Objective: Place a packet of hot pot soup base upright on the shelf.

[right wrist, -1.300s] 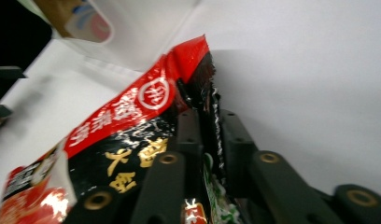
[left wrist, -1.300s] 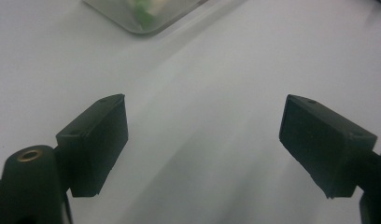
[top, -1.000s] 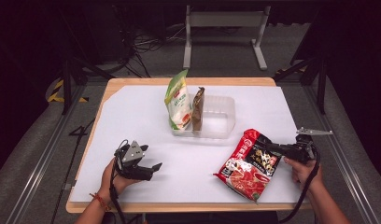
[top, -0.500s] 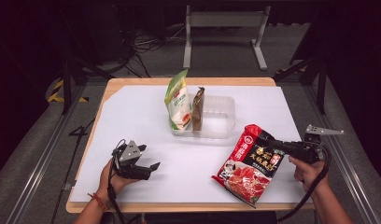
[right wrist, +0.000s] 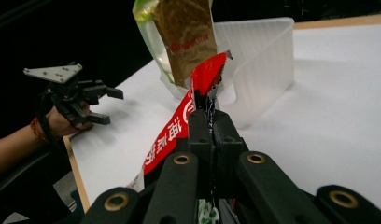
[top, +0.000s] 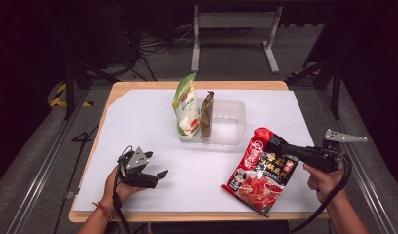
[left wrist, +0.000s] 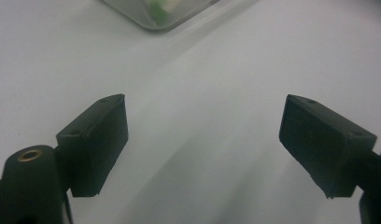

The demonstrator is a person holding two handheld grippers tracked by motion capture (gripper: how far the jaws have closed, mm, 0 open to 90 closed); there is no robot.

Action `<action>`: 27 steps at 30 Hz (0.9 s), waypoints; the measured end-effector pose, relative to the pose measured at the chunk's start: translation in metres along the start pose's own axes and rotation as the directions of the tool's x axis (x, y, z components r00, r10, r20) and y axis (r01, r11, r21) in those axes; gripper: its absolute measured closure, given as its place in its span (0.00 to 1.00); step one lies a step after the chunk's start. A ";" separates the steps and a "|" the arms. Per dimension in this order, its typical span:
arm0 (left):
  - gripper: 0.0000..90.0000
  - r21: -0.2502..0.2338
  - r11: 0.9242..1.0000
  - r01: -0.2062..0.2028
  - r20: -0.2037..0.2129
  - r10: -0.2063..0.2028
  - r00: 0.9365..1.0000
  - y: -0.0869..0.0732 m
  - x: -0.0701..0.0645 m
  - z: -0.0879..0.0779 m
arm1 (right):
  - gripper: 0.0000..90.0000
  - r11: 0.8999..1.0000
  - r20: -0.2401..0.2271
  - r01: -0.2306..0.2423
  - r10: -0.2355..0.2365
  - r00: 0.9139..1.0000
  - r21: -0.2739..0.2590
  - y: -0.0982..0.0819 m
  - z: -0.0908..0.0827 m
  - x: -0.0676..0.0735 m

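1. The red packet (top: 263, 170) is held by the right claw (top: 285, 148), whose jaws are closed tight on the packet's upper right edge; in the right gripper view the red packet (right wrist: 200, 100) is seen pinched between the two black jaws, its top corner standing up just past their tips.
2. The packet is carried tilted, its lower end close above or touching the white sheet on the counter (top: 153, 85); which of the two cannot be told. Its long axis is seen to run from the near edge of the counter up toward the clear tub (top: 231, 122).
3. The clear tub is taken as the landmark. The red packet is found on the near, right side of the tub, just apart from its corner. A green bag (top: 186, 109) and a brown pouch (top: 207, 114) are stood upright in the tub's left half, and the right half is left free.
4. The coming move is judged to turn on this: the free half of the tub lies ahead and to the left of the right claw, along the packet's own long axis, so the packet probably needs to be raised, turned upright, and lowered beside the brown pouch.
5. The left claw (top: 155, 178) is held open with nothing between its jaws, low over the sheet, on the near, left side of the tub and well apart from it. The right hand (top: 324, 180) is by far the nearer to the task.
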State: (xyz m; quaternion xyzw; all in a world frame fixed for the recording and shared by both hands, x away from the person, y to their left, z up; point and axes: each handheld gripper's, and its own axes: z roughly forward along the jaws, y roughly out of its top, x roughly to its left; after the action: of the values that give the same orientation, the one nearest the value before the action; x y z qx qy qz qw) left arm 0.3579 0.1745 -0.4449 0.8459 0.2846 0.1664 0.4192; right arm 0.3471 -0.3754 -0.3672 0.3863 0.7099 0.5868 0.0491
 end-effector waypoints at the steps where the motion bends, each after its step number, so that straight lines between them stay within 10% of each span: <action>1: 0.18 -0.003 1.000 0.003 0.001 -0.003 1.000 0.000 0.000 0.000 | 0.98 1.000 -0.001 0.005 -0.005 1.000 -0.008 0.002 -0.001 0.002; 27: 0.18 -0.013 1.000 -0.001 -0.004 0.001 1.000 0.002 -0.003 -0.002 | 0.99 0.981 0.063 0.193 -0.191 0.980 -0.032 0.046 -0.014 0.058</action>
State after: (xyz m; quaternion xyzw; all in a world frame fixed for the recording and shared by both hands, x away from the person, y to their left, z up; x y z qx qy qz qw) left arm 0.3551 0.1726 -0.4427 0.8430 0.2837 0.1702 0.4241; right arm 0.3221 -0.3506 -0.3006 0.3322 0.7309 0.5809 0.1336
